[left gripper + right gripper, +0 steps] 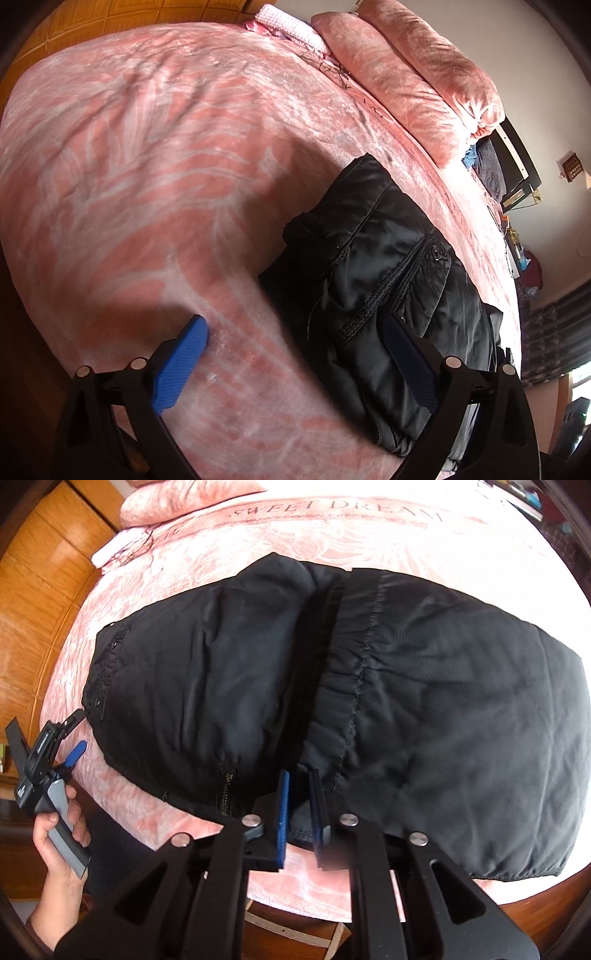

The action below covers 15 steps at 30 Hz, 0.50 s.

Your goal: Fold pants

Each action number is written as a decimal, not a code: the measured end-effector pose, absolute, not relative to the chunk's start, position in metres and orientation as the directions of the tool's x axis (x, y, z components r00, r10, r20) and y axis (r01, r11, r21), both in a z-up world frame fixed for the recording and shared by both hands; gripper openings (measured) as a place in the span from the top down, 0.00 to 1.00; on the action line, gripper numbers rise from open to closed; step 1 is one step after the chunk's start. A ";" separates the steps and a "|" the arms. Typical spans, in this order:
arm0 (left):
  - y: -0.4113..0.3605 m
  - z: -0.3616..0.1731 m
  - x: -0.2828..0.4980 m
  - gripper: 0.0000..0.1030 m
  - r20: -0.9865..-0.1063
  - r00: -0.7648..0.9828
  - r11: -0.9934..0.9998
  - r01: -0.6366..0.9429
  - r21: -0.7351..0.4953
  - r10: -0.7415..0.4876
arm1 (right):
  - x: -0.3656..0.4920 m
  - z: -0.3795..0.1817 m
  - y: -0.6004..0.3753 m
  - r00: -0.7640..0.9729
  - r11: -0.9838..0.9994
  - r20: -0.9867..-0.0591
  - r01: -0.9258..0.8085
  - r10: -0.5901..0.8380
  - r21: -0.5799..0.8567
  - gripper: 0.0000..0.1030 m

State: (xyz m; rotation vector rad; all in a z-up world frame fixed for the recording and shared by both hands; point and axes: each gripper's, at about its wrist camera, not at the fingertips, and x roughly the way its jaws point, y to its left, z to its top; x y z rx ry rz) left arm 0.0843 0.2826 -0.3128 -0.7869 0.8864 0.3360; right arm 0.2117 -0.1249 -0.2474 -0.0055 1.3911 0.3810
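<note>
A: Where are the black padded nylon pants [258, 672]?

B: Across the pink plush bedspread [177, 565], partly folded. The right gripper [301, 812], at six o'clock, pinches the near edge beside the waistband.

A: And the left gripper [295, 365]?

B: Spread wide, holding nothing, at the pants' nine o'clock end.

A: Risk?

B: That slick fabric could slip from such a shallow bite, undoing the fold.

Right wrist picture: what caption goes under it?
Right gripper pinches the edge of black pants on a pink bed.
</note>
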 end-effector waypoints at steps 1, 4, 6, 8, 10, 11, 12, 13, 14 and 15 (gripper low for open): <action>0.284 -0.313 0.084 0.06 -0.797 0.602 0.675 -0.565 -0.474 -0.056 | 0.214 -0.244 -0.125 0.114 0.934 -0.957 -0.274 0.266 0.227 0.84; 0.290 -0.313 0.079 0.05 -0.794 0.600 0.627 -0.585 -0.514 -0.091 | 0.223 -0.233 -0.124 0.075 0.918 -0.953 -0.301 0.293 0.258 0.80; 0.295 -0.315 0.074 0.04 -0.779 0.612 0.562 -0.600 -0.569 -0.136 | 0.233 -0.221 -0.120 0.050 0.900 -0.954 -0.349 0.297 0.262 0.71; 0.300 -0.317 0.071 0.04 -0.769 0.615 0.502 -0.617 -0.606 -0.174 | 0.247 -0.208 -0.104 0.019 0.865 -0.945 -0.409 0.326 0.290 0.56; 0.304 -0.319 0.075 0.04 -0.766 0.606 0.464 -0.628 -0.625 -0.214 | 0.265 -0.195 -0.080 -0.034 0.812 -0.930 -0.476 0.367 0.338 0.33; 0.306 -0.320 0.077 0.04 -0.763 0.605 0.447 -0.630 -0.635 -0.230 | 0.273 -0.190 -0.064 -0.062 0.775 -0.920 -0.518 0.387 0.361 0.27; 0.308 -0.322 0.079 0.04 -0.757 0.606 0.424 -0.635 -0.646 -0.246 | 0.282 -0.185 -0.046 -0.082 0.742 -0.915 -0.559 0.395 0.371 0.19; 0.310 -0.325 0.081 0.04 -0.753 0.604 0.396 -0.645 -0.654 -0.261 | 0.290 -0.182 -0.028 -0.098 0.711 -0.913 -0.596 0.396 0.373 0.15; 0.311 -0.328 0.081 0.04 -0.749 0.604 0.370 -0.653 -0.661 -0.272 | 0.299 -0.181 -0.009 -0.121 0.681 -0.911 -0.627 0.395 0.378 0.13; 0.312 -0.330 0.082 0.04 -0.741 0.609 0.344 -0.657 -0.671 -0.282 | 0.308 -0.181 0.012 -0.144 0.652 -0.910 -0.655 0.389 0.383 0.12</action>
